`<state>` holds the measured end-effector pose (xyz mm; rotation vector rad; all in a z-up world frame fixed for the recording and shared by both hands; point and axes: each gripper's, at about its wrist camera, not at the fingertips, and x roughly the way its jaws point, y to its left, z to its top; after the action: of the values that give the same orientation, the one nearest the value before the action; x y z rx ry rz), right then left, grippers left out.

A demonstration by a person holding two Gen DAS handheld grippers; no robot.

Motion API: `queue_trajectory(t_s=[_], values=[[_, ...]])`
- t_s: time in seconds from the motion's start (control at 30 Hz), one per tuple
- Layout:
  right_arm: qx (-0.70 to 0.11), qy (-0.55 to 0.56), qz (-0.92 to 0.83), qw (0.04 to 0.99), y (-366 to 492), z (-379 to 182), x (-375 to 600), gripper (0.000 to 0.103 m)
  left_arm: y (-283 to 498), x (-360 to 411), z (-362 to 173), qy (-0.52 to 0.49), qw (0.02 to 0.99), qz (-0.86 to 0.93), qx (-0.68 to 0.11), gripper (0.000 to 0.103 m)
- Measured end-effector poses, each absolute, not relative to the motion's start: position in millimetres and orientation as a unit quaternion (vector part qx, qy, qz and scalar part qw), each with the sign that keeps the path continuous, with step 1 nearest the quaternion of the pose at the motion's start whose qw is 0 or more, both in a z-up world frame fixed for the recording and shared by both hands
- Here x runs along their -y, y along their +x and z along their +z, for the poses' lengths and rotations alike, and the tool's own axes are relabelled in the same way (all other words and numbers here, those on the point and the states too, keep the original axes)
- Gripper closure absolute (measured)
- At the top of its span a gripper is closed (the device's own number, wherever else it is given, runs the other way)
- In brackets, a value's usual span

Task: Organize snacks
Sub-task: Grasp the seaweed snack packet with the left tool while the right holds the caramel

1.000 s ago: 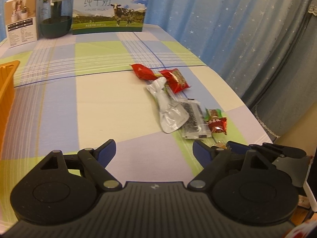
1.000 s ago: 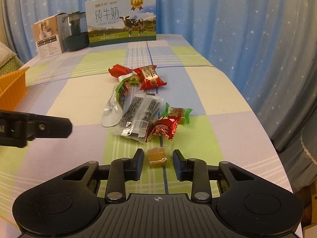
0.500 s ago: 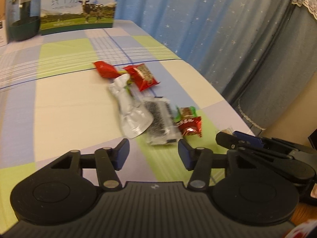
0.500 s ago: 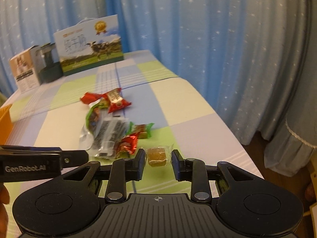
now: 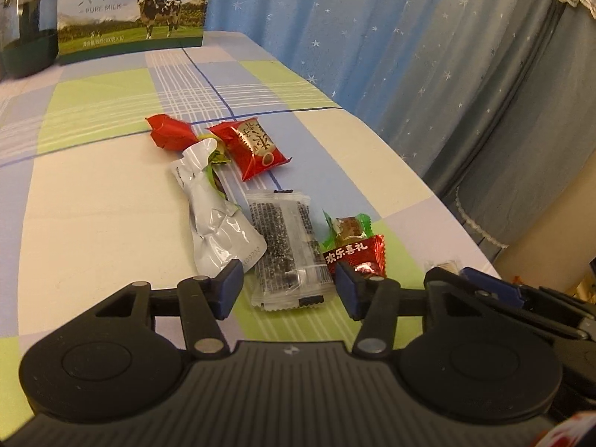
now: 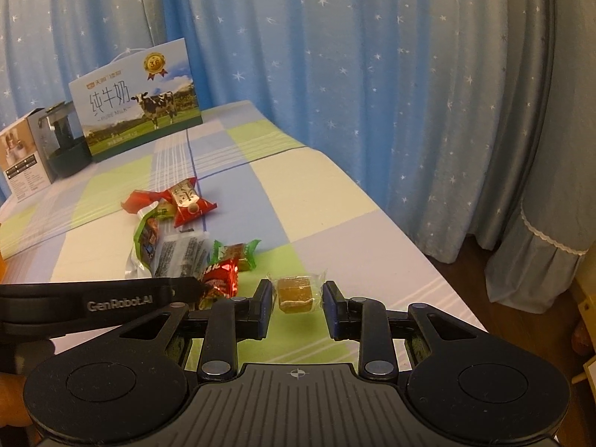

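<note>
Several snacks lie on the checked tablecloth. My left gripper is open just above the clear sesame bar packet, with a silver pouch to its left and a red candy to its right. Farther back lie a red packet and a red wrapper. My right gripper holds a clear-wrapped amber candy by its wrapper ends, lifted above the table. The snack pile sits ahead-left of it.
A milk carton box and a dark kettle stand at the table's far end, with a small white box beside them. Blue starred curtains hang behind. The table's right edge drops off close to the right gripper.
My right gripper has risen with the amber candy. My left gripper has moved forward and right toward the sesame bar, its jaws narrowing then widening somewhat.
</note>
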<state>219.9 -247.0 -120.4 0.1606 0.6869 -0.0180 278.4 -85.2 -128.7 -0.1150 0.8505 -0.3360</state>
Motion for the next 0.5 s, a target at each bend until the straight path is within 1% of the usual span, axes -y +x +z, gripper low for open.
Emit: queue_trajectory(t_s=[0.03, 0.1, 0.4, 0.5], values=[[-0.337, 0.079, -0.009, 0.938, 219.8, -120.6, 246.9, 0.074, 277.3, 85.3, -128.2, -0.051, 0.895, -0.164, -0.412, 0.059], [-0.337, 0.079, -0.007, 0.938, 220.1, -120.5, 246.0, 0.074, 272.2, 83.8, -127.4, -0.043, 0.894, -0.162, -0.415, 0.061], [-0.34, 0.079, 0.022, 0.937, 213.2, -119.2, 235.2, 0.073, 210.4, 46.0, -120.4, -0.02, 0.89, -0.143, -0.431, 0.062], [-0.342, 0.074, 0.04, 0.936, 207.5, -117.6, 226.6, 0.073, 193.6, 33.1, -119.1, -0.018, 0.892, -0.135, -0.431, 0.06]])
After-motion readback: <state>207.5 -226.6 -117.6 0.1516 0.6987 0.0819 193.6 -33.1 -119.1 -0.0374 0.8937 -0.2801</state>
